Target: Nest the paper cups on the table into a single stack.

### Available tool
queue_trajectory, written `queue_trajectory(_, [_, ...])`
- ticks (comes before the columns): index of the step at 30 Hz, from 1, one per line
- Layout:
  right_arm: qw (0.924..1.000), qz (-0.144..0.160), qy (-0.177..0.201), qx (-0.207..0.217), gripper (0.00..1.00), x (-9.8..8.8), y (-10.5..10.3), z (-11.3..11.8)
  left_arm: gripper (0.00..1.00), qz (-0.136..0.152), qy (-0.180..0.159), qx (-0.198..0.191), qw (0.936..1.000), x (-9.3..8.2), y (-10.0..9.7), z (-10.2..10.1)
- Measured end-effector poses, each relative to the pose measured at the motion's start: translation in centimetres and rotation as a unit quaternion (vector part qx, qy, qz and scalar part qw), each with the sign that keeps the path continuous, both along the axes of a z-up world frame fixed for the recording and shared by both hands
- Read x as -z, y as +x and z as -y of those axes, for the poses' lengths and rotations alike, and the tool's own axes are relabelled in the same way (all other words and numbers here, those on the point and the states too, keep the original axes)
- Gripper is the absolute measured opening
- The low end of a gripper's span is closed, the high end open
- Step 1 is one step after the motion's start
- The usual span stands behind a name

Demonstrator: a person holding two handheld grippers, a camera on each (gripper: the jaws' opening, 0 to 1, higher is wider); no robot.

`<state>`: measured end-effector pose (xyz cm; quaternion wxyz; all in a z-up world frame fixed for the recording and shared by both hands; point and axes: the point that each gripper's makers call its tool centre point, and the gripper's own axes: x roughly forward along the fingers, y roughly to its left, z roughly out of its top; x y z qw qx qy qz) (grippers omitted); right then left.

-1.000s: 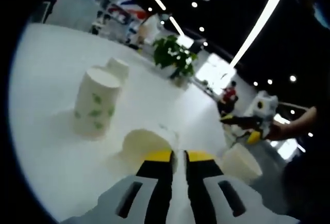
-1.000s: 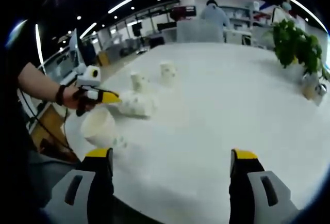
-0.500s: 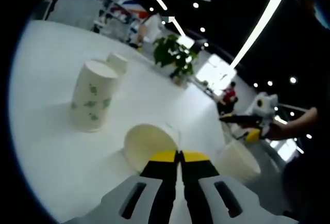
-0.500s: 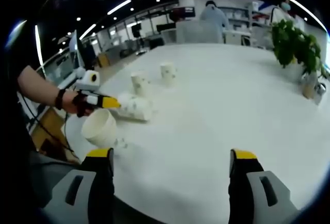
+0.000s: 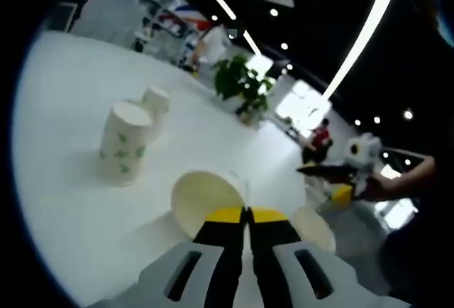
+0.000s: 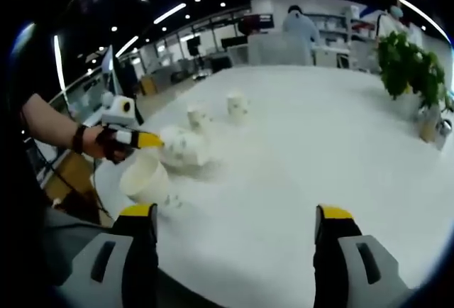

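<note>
My left gripper (image 5: 245, 213) is shut on the rim of a paper cup (image 5: 206, 196) whose open mouth faces the camera. In the right gripper view that gripper (image 6: 150, 139), held by a hand, pinches the same green-patterned cup (image 6: 183, 149), which lies on its side low over the white table (image 6: 305, 145). Another open cup (image 5: 312, 227) (image 6: 145, 179) stands just beside it near the table edge. Two more patterned cups (image 5: 125, 143) (image 5: 155, 102) stand farther off, in the right gripper view at cup (image 6: 198, 118) and cup (image 6: 236, 107). My right gripper (image 6: 236, 216) is open and holds nothing; it also shows as the other gripper (image 5: 340, 180).
A potted plant (image 6: 411, 59) (image 5: 241, 84) stands at the far side of the table. The table edge runs close behind the open cup, with chairs and desks beyond. A person (image 6: 301, 28) stands at a counter in the background.
The left jaws have closed tight on the cup's rim. The left gripper view has drawn back, so the standing cups look smaller. The right gripper stays open and still.
</note>
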<state>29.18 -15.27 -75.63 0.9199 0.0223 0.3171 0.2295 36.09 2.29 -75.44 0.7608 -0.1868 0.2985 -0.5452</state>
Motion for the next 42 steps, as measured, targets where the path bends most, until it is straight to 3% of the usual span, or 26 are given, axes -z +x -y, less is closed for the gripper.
queue_trajectory(12, [0.9992, 0.023, 0.016, -0.028, 0.90, -1.3, 0.5, 0.0, 0.00, 0.007, 0.013, -0.031, 0.9994, -4.1, 0.0, -1.4])
queue_trajectory(19, [0.9975, 0.036, 0.021, -0.057, 0.90, -2.1, 1.1, -0.8, 0.00, 0.028, 0.032, -0.035, 0.9985, -5.5, 0.3, -1.9])
queue_trajectory(21, [0.9973, 0.037, 0.020, -0.060, 0.90, -2.2, 1.1, -1.0, 0.00, 0.048, 0.049, -0.037, 0.9969, -5.6, 0.5, -2.1])
queue_trajectory(26, [0.9967, 0.040, 0.029, -0.064, 0.90, -2.4, 1.4, -1.1, 0.00, 0.062, 0.053, -0.025, 0.9963, -7.0, -0.3, -2.1])
queue_trajectory(30, [0.9964, 0.040, 0.028, -0.069, 0.89, -2.2, 1.4, -1.0, 0.00, 0.122, 0.080, -0.003, 0.9893, -7.4, -1.0, -2.3])
queue_trajectory(34, [0.9968, 0.039, 0.033, -0.062, 0.89, -2.2, 1.3, -0.2, 0.00, 0.110, 0.082, -0.001, 0.9905, -7.6, -2.0, -2.2])
queue_trajectory(42, [0.9971, 0.036, 0.042, -0.052, 0.89, -1.9, 0.8, 1.1, 0.00, 0.123, 0.105, 0.027, 0.9865, -7.7, -3.7, -1.7])
